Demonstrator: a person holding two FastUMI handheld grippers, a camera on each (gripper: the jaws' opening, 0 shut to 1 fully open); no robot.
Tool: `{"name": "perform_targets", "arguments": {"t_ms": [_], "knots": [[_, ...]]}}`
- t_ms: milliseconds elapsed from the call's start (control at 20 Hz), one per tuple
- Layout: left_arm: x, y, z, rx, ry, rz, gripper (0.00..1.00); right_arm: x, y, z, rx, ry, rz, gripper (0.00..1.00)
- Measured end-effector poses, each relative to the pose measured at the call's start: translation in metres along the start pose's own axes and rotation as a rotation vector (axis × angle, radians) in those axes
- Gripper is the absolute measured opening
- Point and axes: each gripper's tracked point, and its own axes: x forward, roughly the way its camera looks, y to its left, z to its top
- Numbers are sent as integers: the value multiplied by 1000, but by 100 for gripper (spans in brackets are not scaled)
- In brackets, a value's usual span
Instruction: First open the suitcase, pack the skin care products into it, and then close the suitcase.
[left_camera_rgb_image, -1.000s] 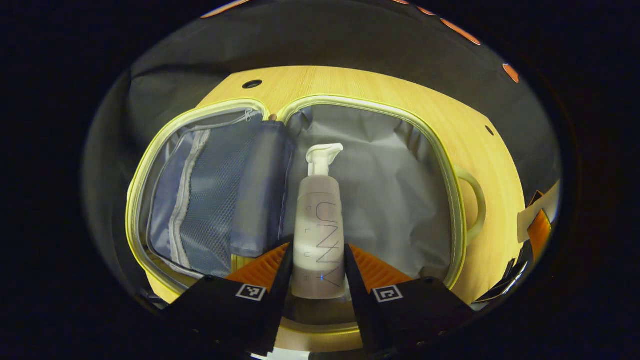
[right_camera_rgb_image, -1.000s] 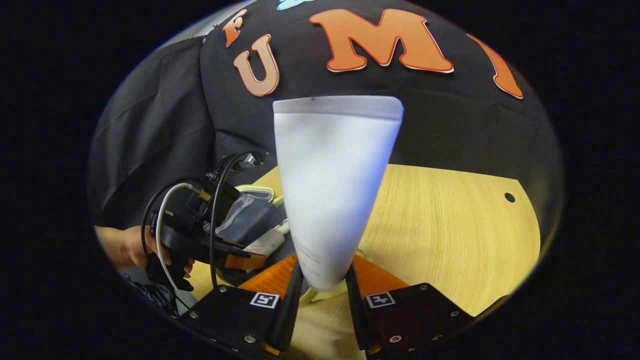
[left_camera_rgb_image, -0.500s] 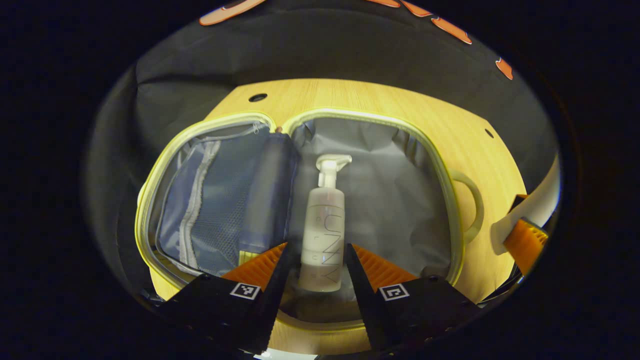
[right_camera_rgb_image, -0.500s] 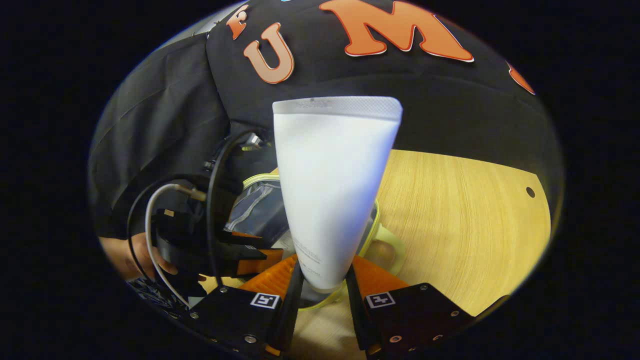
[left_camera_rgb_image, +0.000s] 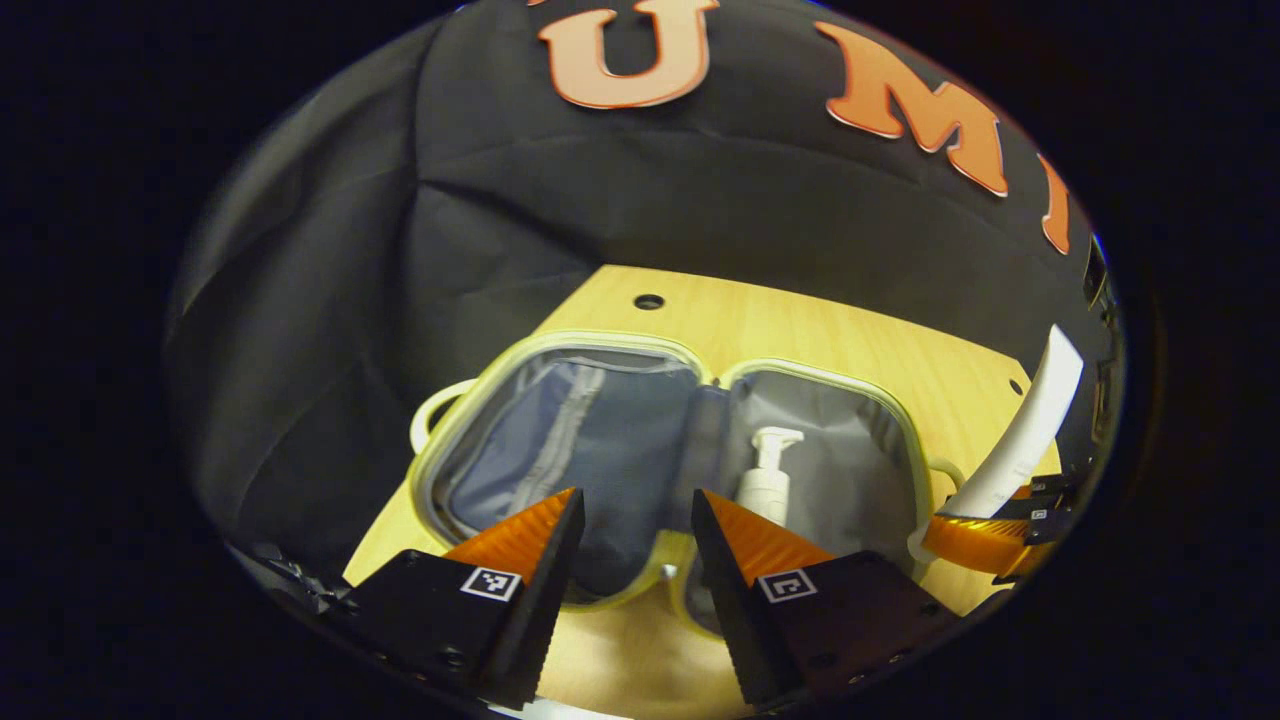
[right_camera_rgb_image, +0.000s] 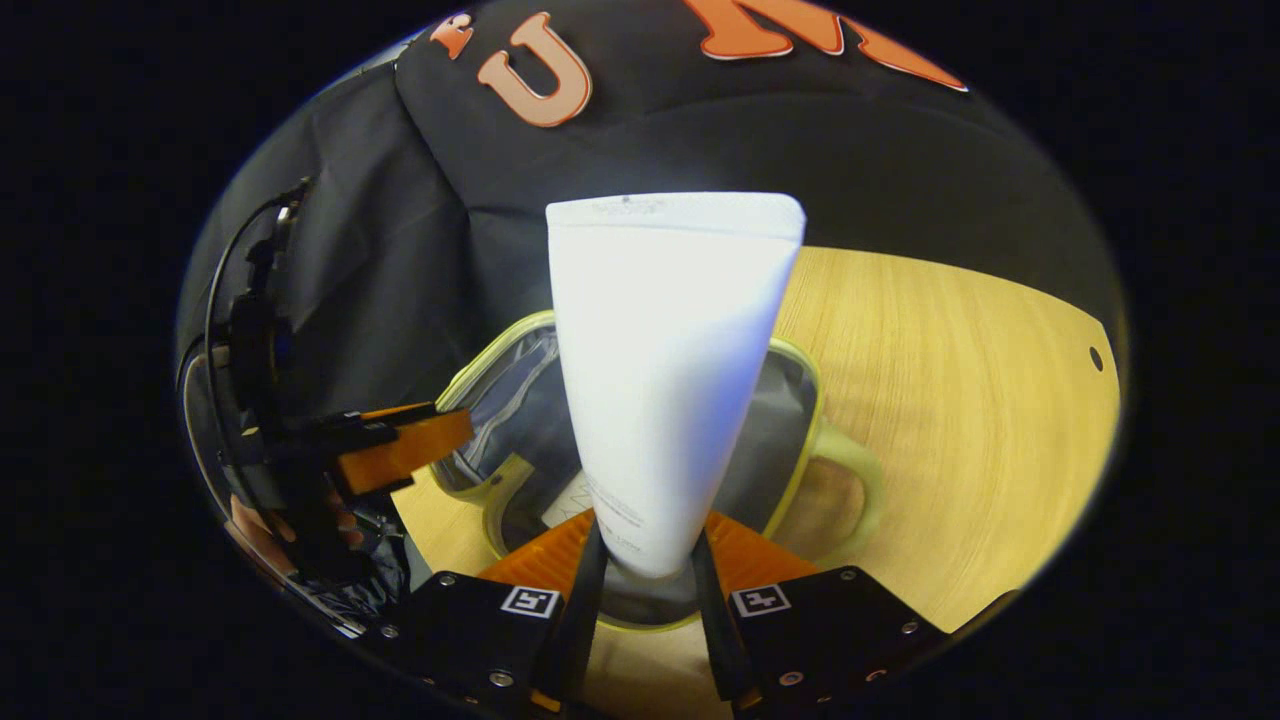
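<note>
The suitcase (left_camera_rgb_image: 590, 340) lies open flat on the wooden table, its rim pale yellow-green. A pump bottle (left_camera_rgb_image: 765, 482) lies in its grey-lined right half; the left half has a mesh pocket (left_camera_rgb_image: 560, 440). My left gripper (left_camera_rgb_image: 628, 540) hangs open and empty, back from the case's near edge. My right gripper (right_camera_rgb_image: 645, 560) is shut on a white tube (right_camera_rgb_image: 670, 370), holding it upright, crimped end up, above the open suitcase (right_camera_rgb_image: 795, 440). The left gripper view has the tube (left_camera_rgb_image: 1020, 430) at the far right. The left gripper (right_camera_rgb_image: 400, 450) is at the left of the right gripper view.
The wooden table (right_camera_rgb_image: 950, 400) has bare room to the right of the case. The case's looped handle (right_camera_rgb_image: 862, 480) sticks out on that side. A hand (right_camera_rgb_image: 250, 520) holds the left gripper. Black cloth walls stand behind the table (left_camera_rgb_image: 800, 330).
My left gripper let go of the pump bottle in the case's right half and drew back and up. My right gripper carried the tube in over the suitcase.
</note>
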Motion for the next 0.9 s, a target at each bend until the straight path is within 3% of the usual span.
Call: {"name": "perform_targets", "arguments": {"t_ms": [200, 400, 600, 650, 800, 900], "knots": [[-7, 60, -16, -88, 29, 107, 71, 29, 5, -17, 71, 114, 7, 53], [-1, 128, -24, -172, 29, 221, 71, 49, 2, -32, 142, 202, -20, 48], [5, 201, -21, -345, 35, 331, 71, 60, -7, -43, 226, 289, -64, 53], [8, 215, -20, -376, 34, 349, 72, 60, -8, -45, 250, 311, -67, 45], [29, 240, -17, -394, 37, 357, 72, 65, -9, -47, 296, 337, -86, 49], [51, 234, -15, -420, 55, 293, 76, 67, -9, -48, 292, 339, -100, 49]]}}
